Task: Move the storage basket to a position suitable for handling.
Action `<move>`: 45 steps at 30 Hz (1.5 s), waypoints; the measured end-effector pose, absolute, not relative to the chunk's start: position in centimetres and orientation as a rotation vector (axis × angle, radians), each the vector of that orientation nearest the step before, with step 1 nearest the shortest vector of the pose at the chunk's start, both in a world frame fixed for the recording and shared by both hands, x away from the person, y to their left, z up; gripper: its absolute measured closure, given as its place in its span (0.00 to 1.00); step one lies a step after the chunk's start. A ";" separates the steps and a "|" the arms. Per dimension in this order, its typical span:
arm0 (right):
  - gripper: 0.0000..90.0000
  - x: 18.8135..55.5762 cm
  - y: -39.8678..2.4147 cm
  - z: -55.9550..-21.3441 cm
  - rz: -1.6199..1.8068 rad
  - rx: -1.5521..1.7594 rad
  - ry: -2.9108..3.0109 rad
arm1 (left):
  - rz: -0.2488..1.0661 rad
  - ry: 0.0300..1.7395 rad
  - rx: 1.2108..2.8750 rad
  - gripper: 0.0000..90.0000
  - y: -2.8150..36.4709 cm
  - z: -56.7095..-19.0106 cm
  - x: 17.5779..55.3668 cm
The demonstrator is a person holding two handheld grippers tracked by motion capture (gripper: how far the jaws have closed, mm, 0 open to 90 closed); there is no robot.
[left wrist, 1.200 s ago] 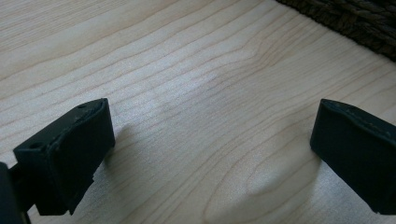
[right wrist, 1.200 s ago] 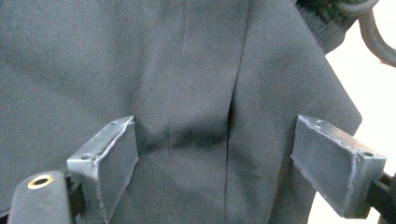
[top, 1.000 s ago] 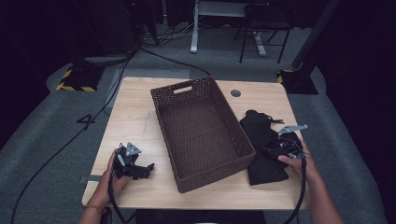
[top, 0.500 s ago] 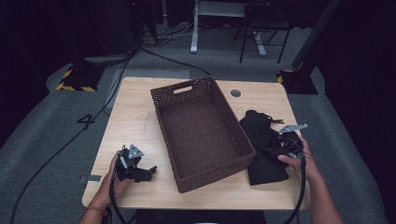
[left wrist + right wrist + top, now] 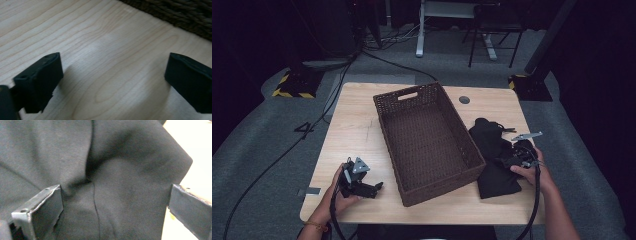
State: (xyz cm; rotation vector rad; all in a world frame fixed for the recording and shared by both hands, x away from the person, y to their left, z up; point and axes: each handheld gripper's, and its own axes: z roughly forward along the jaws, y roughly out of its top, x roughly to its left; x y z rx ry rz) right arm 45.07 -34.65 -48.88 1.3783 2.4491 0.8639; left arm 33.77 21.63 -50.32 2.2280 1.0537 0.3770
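Black cloth (image 5: 494, 157) partly hidden under right gripper (image 5: 507, 161).

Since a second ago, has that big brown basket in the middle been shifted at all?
No. The wicker basket sits at the same angle on the table, its far corner just as close to the round hole in the tabletop.

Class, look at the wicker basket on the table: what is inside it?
The wicker basket holds nothing visible; its woven floor shows bare. Its near wall hides a strip of floor just behind it. The black cloth lies outside, beside it.
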 end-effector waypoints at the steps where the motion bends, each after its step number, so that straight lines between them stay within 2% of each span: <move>1: 0.01 45.1 -34.6 -48.9 0.863 1.358 2.468 | 0.373 1.039 2.225 0.09 21.5 -50.2 33.5; 2: 0.01 45.1 -34.5 -48.8 0.855 1.338 2.482 | 0.368 1.030 2.232 0.16 21.4 -50.0 33.4; 4: 0.02 45.0 -34.3 -48.8 0.853 1.327 2.493 | 0.371 0.992 2.252 0.21 21.0 -49.7 32.9; 5: 0.07 44.9 -34.2 -48.8 0.855 1.312 2.494 | 0.357 0.968 2.251 0.18 20.9 -49.5 32.6; 7: 0.22 44.6 -34.3 -48.5 0.897 1.270 2.523 | 0.359 0.907 2.239 0.18 20.5 -48.8 31.8; 9: 0.32 44.3 -34.3 -48.4 0.928 1.243 2.541 | 0.384 0.862 2.223 0.18 20.1 -47.8 31.1; 13: 0.47 44.1 -34.3 -48.3 0.962 1.219 2.566 | 0.395 0.798 2.173 0.19 19.3 -45.8 29.8; 18: 0.58 44.0 -34.1 -48.2 0.972 1.218 2.581 | 0.408 0.726 2.119 0.20 18.4 -43.5 28.7; 26: 0.68 43.8 -33.9 -48.0 0.963 1.215 2.588 | 0.427 0.576 2.061 0.21 16.3 -39.8 26.5; 30: 0.69 43.8 -33.9 -48.0 0.958 1.215 2.584 | 0.403 0.476 2.067 0.22 14.2 -38.8 26.0; 35: 0.69 43.7 -33.9 -48.1 0.970 1.218 2.575 | 0.394 0.421 2.120 0.24 11.7 -39.5 26.7; 39: 0.69 43.7 -33.9 -48.1 0.967 1.218 2.575 | 0.388 0.434 2.146 0.29 10.8 -40.3 27.6; 40: 0.69 43.7 -33.9 -48.1 0.967 1.217 2.576 | 0.390 0.436 2.152 0.33 10.7 -40.5 27.8; 42: 0.69 43.7 -33.9 -48.1 0.969 1.219 2.573 | 0.385 0.443 2.165 0.36 10.5 -41.0 28.3; 43: 0.69 43.7 -33.9 -48.1 0.968 1.214 2.571 | 0.385 0.449 2.170 0.44 10.4 -41.3 28.6; 45: 0.69 43.6 -33.9 -48.1 0.966 1.213 2.571 | 0.407 0.474 2.187 0.45 10.3 -41.8 29.1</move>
